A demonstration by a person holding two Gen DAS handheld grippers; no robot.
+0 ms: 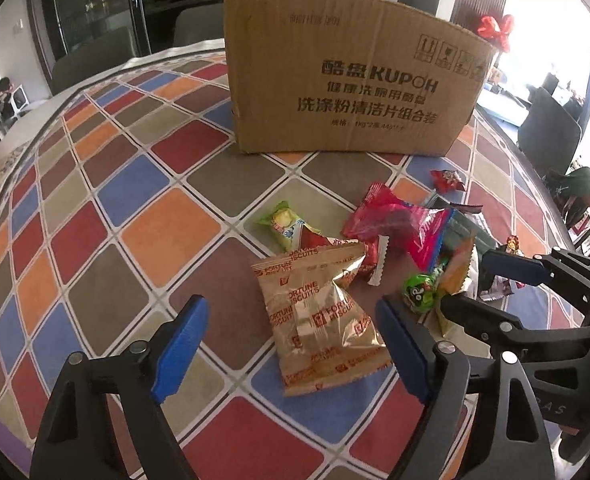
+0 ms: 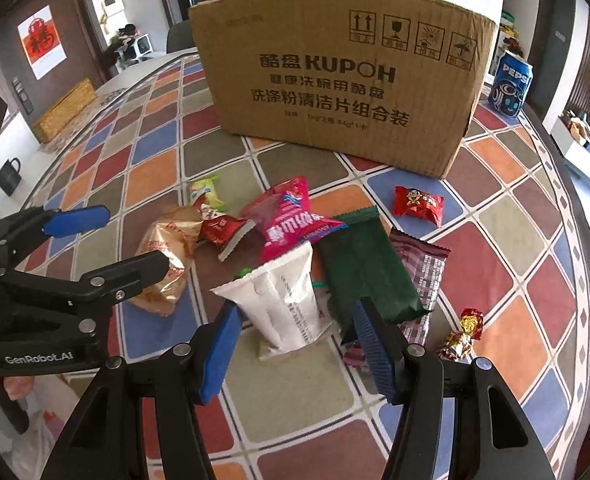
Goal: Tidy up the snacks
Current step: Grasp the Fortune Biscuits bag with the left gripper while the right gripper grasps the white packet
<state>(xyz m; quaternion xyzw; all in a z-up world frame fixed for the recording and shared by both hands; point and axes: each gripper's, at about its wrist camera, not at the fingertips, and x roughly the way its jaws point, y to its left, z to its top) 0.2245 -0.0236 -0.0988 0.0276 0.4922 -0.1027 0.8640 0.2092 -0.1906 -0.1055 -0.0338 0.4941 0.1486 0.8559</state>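
Note:
A pile of snack packets lies on the checkered tablecloth in front of a cardboard box. My left gripper is open, its blue fingers on either side of a gold fortune biscuits bag, just above it. My right gripper is open, its fingers on either side of a white packet that partly covers a dark green packet. A pink bag, a green-yellow candy and a red candy lie nearby.
A Pepsi can stands right of the box. A gold-red wrapped candy and a purple packet lie by the right fingers. A black mug hangs at the far left table edge. Each gripper shows in the other's view.

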